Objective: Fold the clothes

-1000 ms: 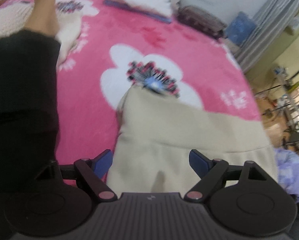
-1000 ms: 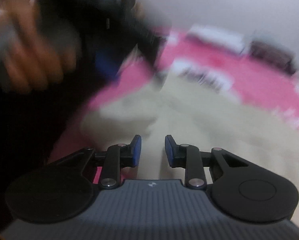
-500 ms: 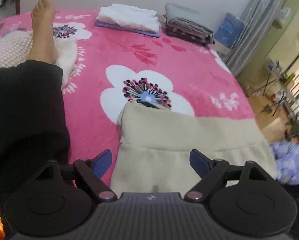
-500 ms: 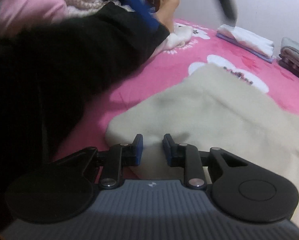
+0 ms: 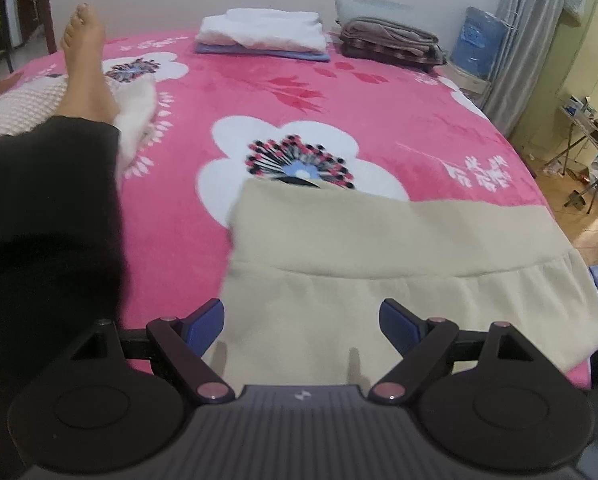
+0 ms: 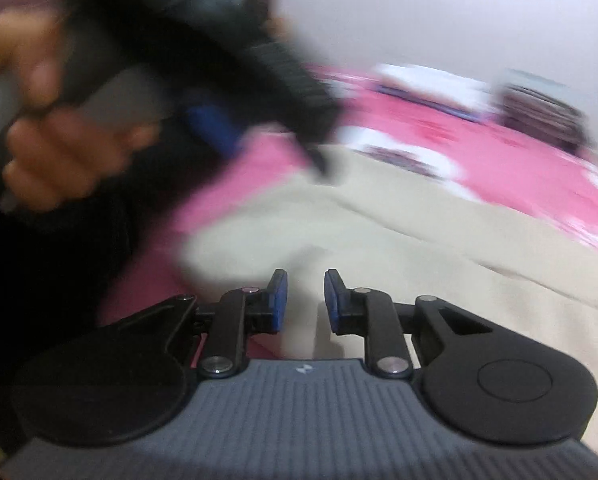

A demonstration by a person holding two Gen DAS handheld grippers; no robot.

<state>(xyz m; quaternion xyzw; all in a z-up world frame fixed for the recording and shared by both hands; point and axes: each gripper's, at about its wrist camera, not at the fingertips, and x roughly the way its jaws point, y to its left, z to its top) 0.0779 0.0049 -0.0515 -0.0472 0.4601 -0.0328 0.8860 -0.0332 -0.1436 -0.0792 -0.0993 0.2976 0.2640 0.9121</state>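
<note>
— Since a moment ago, what has shifted?
— Left hand-held gripper [image 5: 301,320] has slid across the beige garment [image 5: 399,264]; in the right wrist view my left hand [image 6: 63,160] is back in frame, badly blurred.

— Item one, the garment?
— Flat on the pink flowered blanket [image 5: 259,100], waistband away from me, one corner over the white flower print.

— Item two, left hand-held gripper?
— Jaws wide, hovering over the cloth, gripping nothing.

— Item three, right hand-held gripper [image 6: 305,294]?
— Jaws narrow with a small gap (nothing between them); beige cloth beneath.

— Sundries?
— Folded white stack [image 5: 263,32], brown folded blanket [image 5: 391,40], my bare foot [image 5: 85,64].
</note>
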